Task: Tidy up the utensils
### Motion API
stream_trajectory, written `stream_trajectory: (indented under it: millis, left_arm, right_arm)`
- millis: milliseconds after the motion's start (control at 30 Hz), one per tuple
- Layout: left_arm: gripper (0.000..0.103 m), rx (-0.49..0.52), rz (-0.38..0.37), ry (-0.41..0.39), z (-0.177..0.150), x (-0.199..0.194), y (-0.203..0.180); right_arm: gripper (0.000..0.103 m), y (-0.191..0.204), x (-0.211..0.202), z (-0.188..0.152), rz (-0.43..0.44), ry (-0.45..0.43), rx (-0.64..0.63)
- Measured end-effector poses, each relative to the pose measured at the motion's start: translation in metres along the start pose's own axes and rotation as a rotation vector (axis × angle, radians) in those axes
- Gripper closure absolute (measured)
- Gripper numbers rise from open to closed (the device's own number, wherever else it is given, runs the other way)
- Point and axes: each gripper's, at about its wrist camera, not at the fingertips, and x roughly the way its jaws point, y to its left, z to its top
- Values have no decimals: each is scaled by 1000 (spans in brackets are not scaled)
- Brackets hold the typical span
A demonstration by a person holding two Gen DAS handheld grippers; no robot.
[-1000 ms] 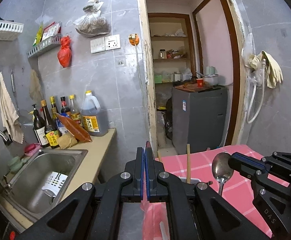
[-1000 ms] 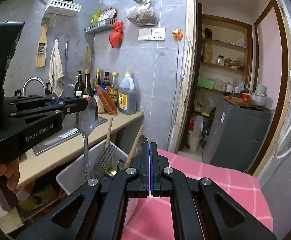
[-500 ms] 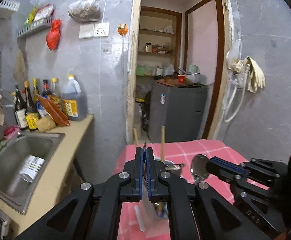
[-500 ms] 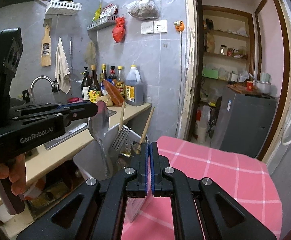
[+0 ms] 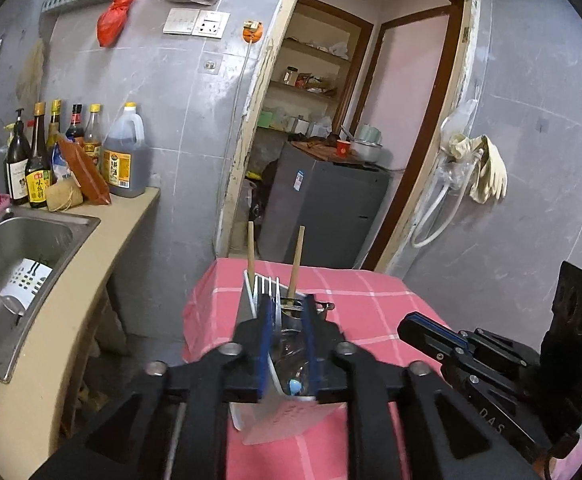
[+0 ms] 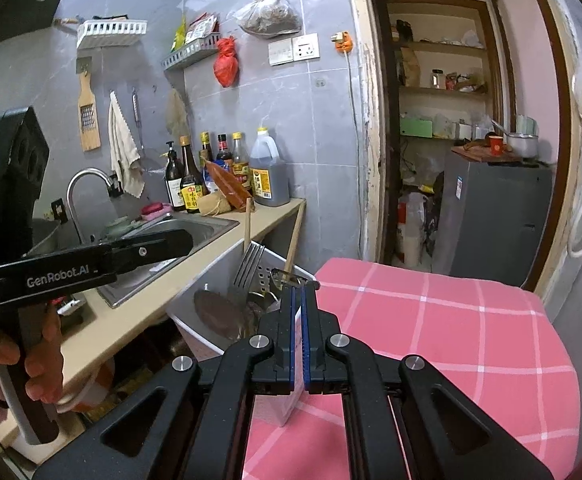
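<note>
A white utensil holder [image 6: 211,300] stands at the left edge of the pink checked tablecloth [image 6: 431,320]. A fork [image 6: 247,268], a metal spoon [image 6: 215,314] and two wooden chopsticks [image 6: 293,246] stand in it. It also shows in the left wrist view [image 5: 267,424], with the fork [image 5: 269,286] and chopsticks [image 5: 295,256]. My left gripper [image 5: 287,312] is open right above the holder, with nothing between its jaws. My right gripper [image 6: 299,292] is shut with a narrow slit, empty, just right of the holder.
A counter with a steel sink [image 5: 15,256] and several sauce bottles [image 5: 51,152] lies to the left. A doorway with a grey appliance [image 5: 323,212] is behind the table. Rubber gloves [image 5: 487,168] hang on the right wall.
My left gripper opened and let go of the spoon, which now stands in the holder. Both grippers moved closer over the holder.
</note>
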Motion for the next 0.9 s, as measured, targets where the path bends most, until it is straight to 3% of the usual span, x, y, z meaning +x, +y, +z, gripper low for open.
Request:
stream_trajectory:
  millis: [133, 200, 267, 400, 700, 767, 900]
  left_arm:
    - [69, -28, -5, -23, 1, -9, 0]
    - [63, -29, -1, -36, 1, -15, -2]
    - [59, -19, 6, -51, 1, -21, -6]
    - [47, 4, 17, -74, 1, -32, -13]
    - [8, 60, 38, -105, -5, -57, -35]
    - [4, 67, 38, -108, -7, -62, -40]
    - [1, 78, 42, -122, -12, -74, -50]
  right_arm:
    - [98, -2, -12, 4, -20, -21, 28]
    - [89, -5, -21, 6, -38, -41, 45]
    - [74, -8, -31, 7, -54, -61, 65]
    - [72, -13, -50, 10, -105, -87, 86]
    - [30, -33, -94, 10, -198, -124, 146]
    - [15, -36, -104, 10, -216, -129, 148]
    - [5, -41, -124, 5, -225, -140, 156]
